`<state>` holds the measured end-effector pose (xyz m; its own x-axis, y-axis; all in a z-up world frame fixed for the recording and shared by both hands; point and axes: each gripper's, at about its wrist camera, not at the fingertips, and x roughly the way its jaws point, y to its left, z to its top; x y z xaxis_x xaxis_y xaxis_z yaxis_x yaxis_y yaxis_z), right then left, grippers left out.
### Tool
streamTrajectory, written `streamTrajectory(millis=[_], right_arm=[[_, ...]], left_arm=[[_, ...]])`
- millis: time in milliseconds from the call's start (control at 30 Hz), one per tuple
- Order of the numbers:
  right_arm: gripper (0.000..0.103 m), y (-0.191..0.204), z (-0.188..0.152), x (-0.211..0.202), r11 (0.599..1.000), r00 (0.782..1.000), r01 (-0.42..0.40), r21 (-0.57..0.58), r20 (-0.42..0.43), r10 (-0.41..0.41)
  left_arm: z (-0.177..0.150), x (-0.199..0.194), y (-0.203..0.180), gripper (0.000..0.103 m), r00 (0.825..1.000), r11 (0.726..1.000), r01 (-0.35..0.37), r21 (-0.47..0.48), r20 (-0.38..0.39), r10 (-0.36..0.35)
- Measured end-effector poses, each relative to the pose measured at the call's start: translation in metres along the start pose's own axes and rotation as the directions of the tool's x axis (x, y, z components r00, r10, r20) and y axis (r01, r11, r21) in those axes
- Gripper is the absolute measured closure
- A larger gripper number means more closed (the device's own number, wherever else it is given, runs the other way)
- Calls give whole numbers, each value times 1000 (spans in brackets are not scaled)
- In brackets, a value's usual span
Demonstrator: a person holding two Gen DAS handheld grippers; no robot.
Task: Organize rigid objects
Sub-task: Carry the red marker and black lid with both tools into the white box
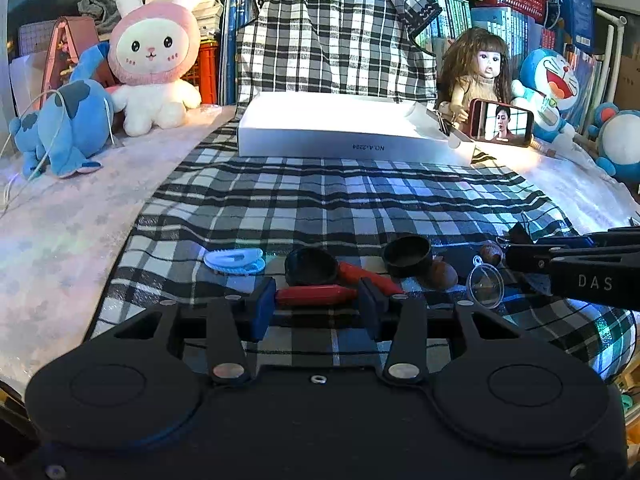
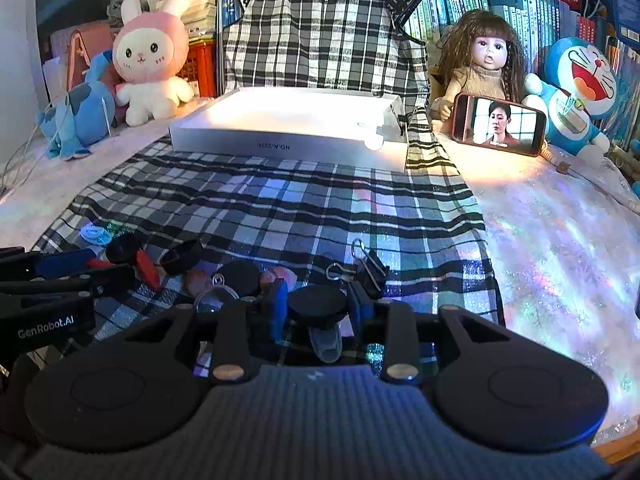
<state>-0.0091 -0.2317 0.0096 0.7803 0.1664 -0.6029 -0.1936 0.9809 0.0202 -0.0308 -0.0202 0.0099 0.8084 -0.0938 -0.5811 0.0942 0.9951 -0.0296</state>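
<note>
Counter (image 1: 60, 240) under a plaid cloth (image 1: 320, 200) carries everything: a white box (image 1: 340, 136) lies open at the far edge, and the small rigid things sit in a loose cluster at the near edge, well apart from it. Box is the likely goal, since one small pale piece already seems to lie in its right end, though glare hides what it is.

Step in hand looks like a double pick-up. Left claw (image 1: 316, 300) has its blue pads either side of a red piece (image 1: 316, 295), touching both ends, so I judge it gripped. Right claw (image 2: 318, 306) is closed on a black disc (image 2: 318, 304), with a clear piece just beneath it.

Loose things near the claws: two black caps (image 1: 408, 256), a second red piece (image 1: 372, 276), a clear funnel (image 1: 486, 284), brown nuts (image 1: 442, 275), a white clip (image 1: 234, 260) and binder clips (image 2: 368, 266).

Next move probably calls for a straight lift of both claws clear of the clutter, then a carry to the far edge and a release over the box, without snagging the cloth or dragging the clear piece along.
</note>
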Motion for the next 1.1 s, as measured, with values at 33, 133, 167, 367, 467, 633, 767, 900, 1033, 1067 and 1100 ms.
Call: streamTrajectory(millis=[33,133,167,367,467,633,767,900,1033,1067,1100], right_arm=[[65,-1,1,-1,1000,1000,-2,4,5,2],[65,-2,7,-4,1000,1000,-7,11,17,7],[65,-2,9,-4,1000,1000,-7,14,21,7],[66,-7,34,-1,999,999,-24,38,50,22],[66,-13,55,7,997,997,-41,63,60,38],[66,-25,92,28,990,996,-71,122,58,64],[66,-34,120,51,984,996,-85,159,47,78],[66,-40,149,79,981,996,-88,174,28,85],[66,-44,169,108,974,995,-95,208,5,96],[66,-44,172,115,974,995,-95,207,4,97],[66,-44,174,122,974,995,-95,207,1,96]], left_arm=[[2,-1,0,61,1000,1000,-1,3,5,1],[13,-2,3,61,1000,1000,9,-3,7,-9],[18,-1,6,61,1000,1000,13,-11,10,-13],[61,11,17,61,1000,999,30,-21,6,-30],[84,21,21,61,999,999,34,-31,13,-34],[124,46,24,61,998,998,54,-24,21,-53],[154,76,28,61,997,995,83,-55,-1,-83],[183,110,24,61,996,996,86,-33,-17,-86],[200,145,25,61,996,995,87,-43,-33,-88],[203,155,26,61,995,995,87,-56,-41,-90],[204,162,26,61,995,994,85,-67,-50,-88]])
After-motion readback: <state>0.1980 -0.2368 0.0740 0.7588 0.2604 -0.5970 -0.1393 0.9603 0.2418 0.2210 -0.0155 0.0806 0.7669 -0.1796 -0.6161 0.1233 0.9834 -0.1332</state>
